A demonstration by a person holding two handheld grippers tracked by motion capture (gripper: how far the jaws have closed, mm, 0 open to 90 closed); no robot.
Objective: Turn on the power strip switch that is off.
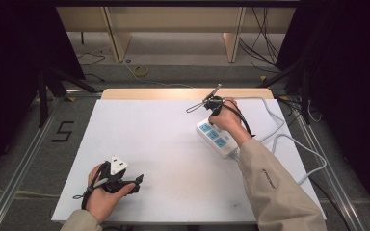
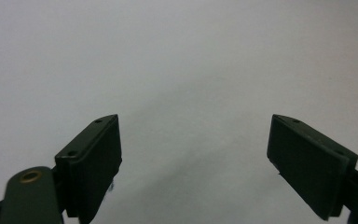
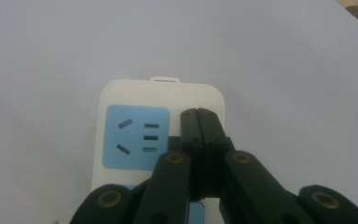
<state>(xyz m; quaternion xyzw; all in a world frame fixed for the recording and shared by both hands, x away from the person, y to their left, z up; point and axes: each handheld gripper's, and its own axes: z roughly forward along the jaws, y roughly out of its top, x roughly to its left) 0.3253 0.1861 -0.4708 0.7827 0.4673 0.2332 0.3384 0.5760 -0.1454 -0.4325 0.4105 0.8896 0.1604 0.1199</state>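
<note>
I've got the right gripper (image 3: 199, 113) jaws together, tip pressing on the power strip (image 3: 121, 100) beside its end socket (image 3: 135, 136), likely a switch push; next probably lift off, left gripper (image 2: 193, 154) spread wide, idle well off the strip.

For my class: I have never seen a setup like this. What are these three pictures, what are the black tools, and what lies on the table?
A person sits at a white table holding a hand-operated two-jaw gripper in each hand. The high view looks down from above; the other two come from cameras riding on each gripper. The left gripper hangs over bare table, jaws wide apart, holding nothing. The right gripper has its jaws pressed together, tips over a white power strip with blue socket panels. Whether they touch it is unclear. The strip's white cable loops off to the right.
</note>
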